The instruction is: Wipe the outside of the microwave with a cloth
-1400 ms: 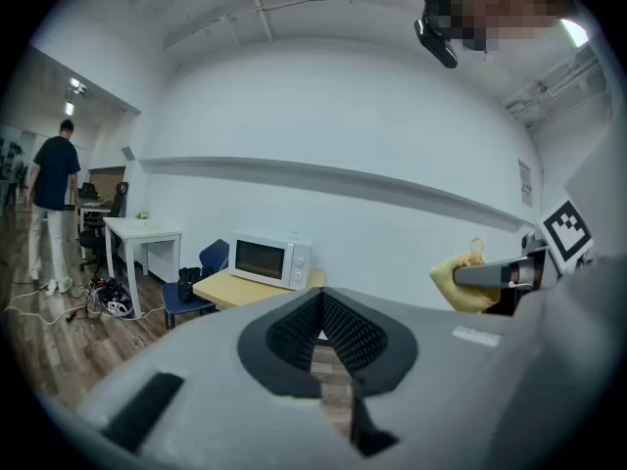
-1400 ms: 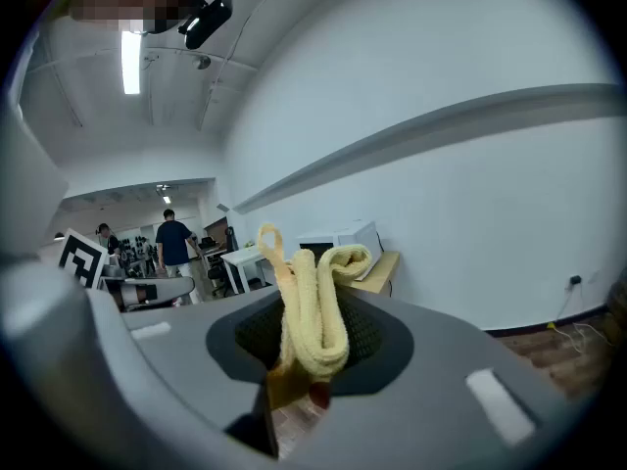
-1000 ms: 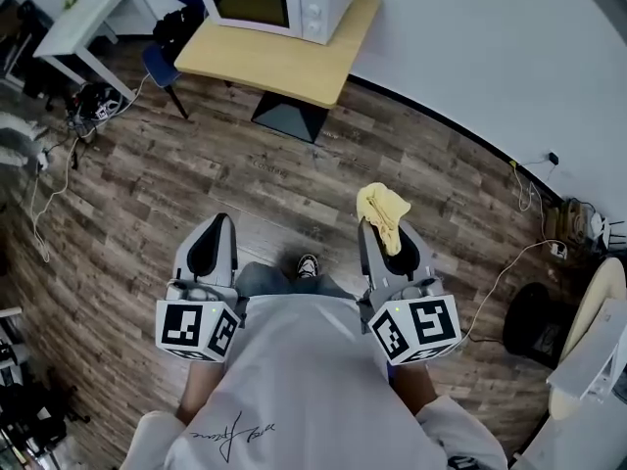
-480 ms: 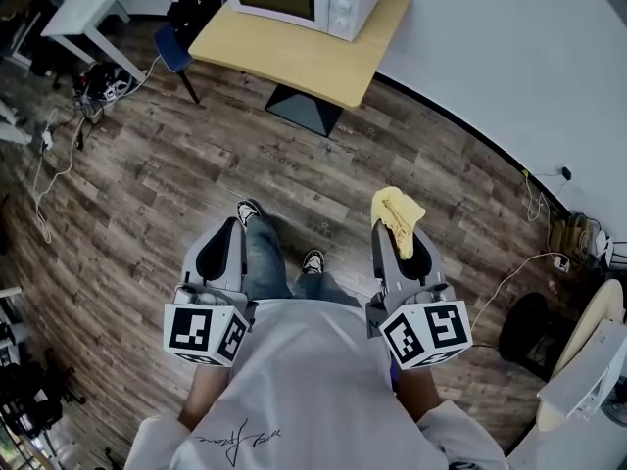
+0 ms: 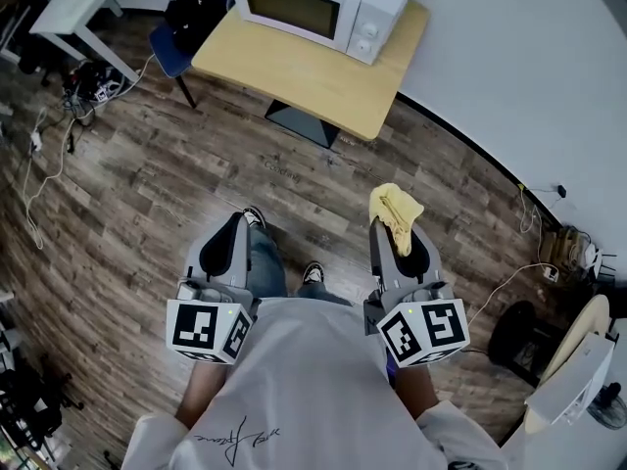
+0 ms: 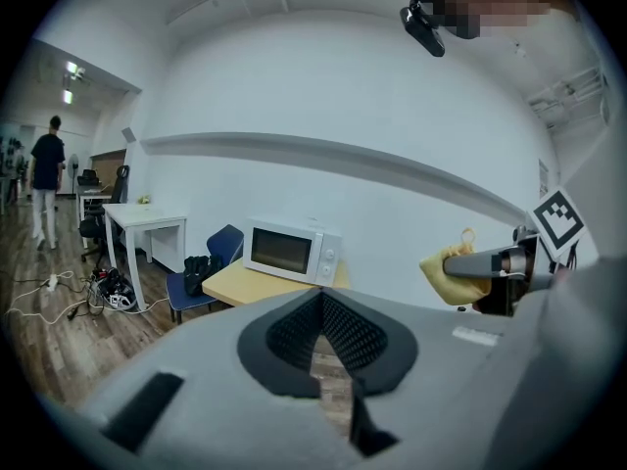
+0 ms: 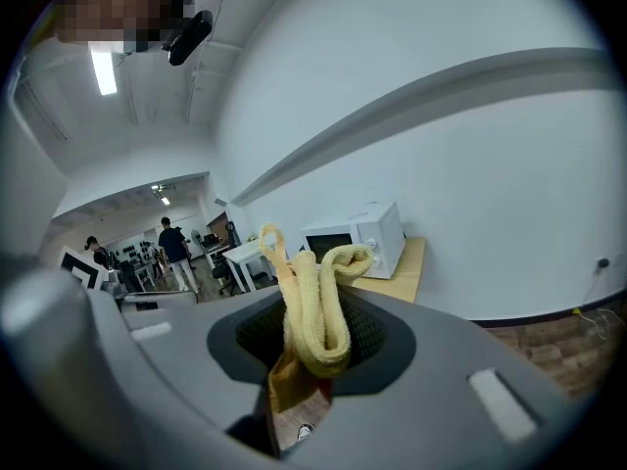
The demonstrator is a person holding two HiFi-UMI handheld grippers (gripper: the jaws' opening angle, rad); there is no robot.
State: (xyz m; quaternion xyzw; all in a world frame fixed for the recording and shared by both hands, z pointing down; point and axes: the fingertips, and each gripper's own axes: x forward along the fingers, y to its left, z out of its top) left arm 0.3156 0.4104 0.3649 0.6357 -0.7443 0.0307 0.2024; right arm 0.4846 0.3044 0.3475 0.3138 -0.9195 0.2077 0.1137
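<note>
A white microwave (image 5: 321, 6) stands on a light wooden table (image 5: 313, 76) ahead of me, against the white wall; it also shows in the left gripper view, microwave (image 6: 291, 252), and in the right gripper view, microwave (image 7: 355, 241). My right gripper (image 5: 389, 225) is shut on a folded yellow cloth (image 5: 395, 210), which sticks up between its jaws, cloth (image 7: 313, 300). My left gripper (image 5: 238, 225) is shut and holds nothing. Both grippers hang over the wood floor, well short of the table.
A blue chair (image 5: 167, 51) with a black bag stands left of the table, and a white desk (image 5: 73, 0) further left. Cables (image 5: 59, 135) trail over the floor at the left; more cables and a black bin (image 5: 516, 333) sit at the right. People stand far off in the room (image 6: 43, 174).
The microwave and table have come nearer and lower in the head view as I walk toward them. Both grippers keep their pose, the cloth still held.
</note>
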